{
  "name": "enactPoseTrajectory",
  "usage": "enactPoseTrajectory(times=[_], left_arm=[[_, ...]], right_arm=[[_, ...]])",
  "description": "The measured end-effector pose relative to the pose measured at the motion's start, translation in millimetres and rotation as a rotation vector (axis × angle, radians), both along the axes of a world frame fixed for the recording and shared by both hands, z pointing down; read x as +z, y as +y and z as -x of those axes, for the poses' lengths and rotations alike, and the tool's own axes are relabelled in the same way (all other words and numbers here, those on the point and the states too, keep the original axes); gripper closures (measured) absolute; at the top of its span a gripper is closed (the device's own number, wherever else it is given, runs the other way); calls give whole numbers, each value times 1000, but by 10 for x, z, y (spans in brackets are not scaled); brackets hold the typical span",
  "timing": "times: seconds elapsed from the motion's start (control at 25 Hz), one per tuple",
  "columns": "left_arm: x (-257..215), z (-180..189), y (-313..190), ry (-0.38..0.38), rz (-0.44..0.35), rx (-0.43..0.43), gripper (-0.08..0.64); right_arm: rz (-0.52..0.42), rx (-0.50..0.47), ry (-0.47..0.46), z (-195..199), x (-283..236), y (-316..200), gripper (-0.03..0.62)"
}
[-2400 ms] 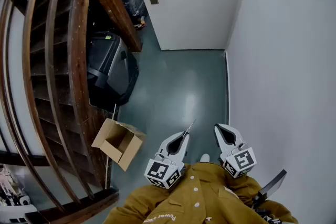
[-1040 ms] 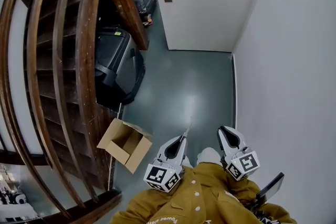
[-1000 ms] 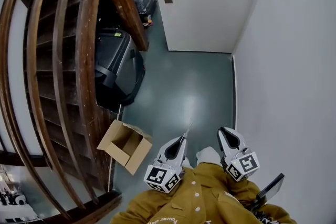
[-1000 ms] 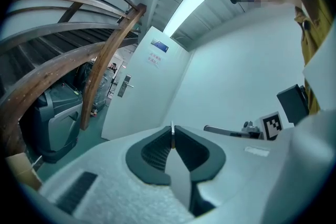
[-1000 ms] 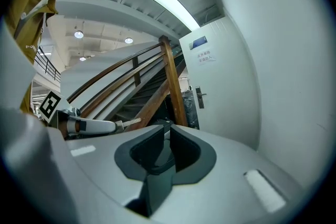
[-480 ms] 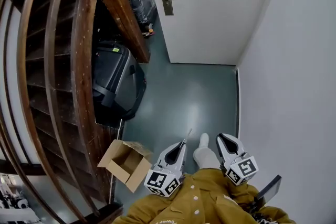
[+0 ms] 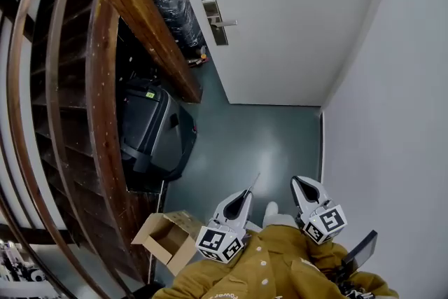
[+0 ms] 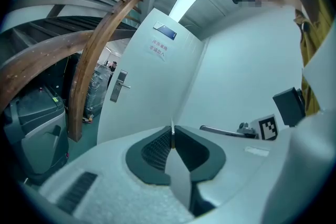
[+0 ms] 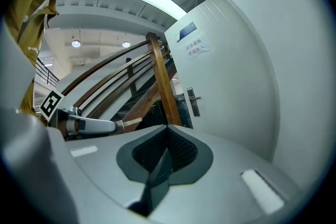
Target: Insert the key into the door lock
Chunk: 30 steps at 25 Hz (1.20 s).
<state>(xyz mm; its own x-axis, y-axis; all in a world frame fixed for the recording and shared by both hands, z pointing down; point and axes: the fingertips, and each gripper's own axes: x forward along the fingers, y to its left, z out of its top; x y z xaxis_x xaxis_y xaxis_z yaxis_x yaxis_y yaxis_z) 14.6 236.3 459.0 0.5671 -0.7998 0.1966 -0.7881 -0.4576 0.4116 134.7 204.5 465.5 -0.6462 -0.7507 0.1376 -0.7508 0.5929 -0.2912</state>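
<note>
The left gripper [image 8: 171,136] is clenched on the key [image 8: 171,124]. Its two dark, ribbed pads [image 8: 156,148] press together with the thin metal blade caught edge-on between them, and the tip pokes just past the jaw ends. In the head view the key is a slim silvery sliver slanting up and to the right from the white jaw housing, low in the frame near the centre.

The right gripper [image 9: 167,129] is closed as well, its jaws meeting with nothing between them. It sits just right of the left one in the head view. Both are close against the person's mustard jacket [image 7: 269,269] at the bottom edge, and a pale shoe [image 7: 269,209] shows between them.

At lower left an open cardboard box [image 7: 166,238] lies on the smooth blue-grey floor [image 7: 266,143], which has a soft sheen. Above the box, at mid-left, a black boxy plastic unit [image 7: 150,133] sits tucked under the curved dark wooden stair rails [image 7: 133,7].

The white door [image 7: 294,17], plain and matte, fills the upper centre. Its metal lock plate [image 7: 213,23], with a lever handle, stands at the door's left edge. It is well apart from the key, which points roughly towards the door. A paper notice [image 8: 157,49] is stuck on the door above the handle, its print too small to read.
</note>
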Motion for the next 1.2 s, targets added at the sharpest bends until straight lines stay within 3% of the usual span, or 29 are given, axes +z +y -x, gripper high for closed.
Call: enactPoseTrajectory(times=[0.48,1.2], left_arm=[[135,189,-1360,28,24,-46,534],[10,1318,-4643,119,48,39,534]], right_arm=[[-8,-14,20,160,38,-1349,586],[-5,113,78,1124,-141,-4391,586]])
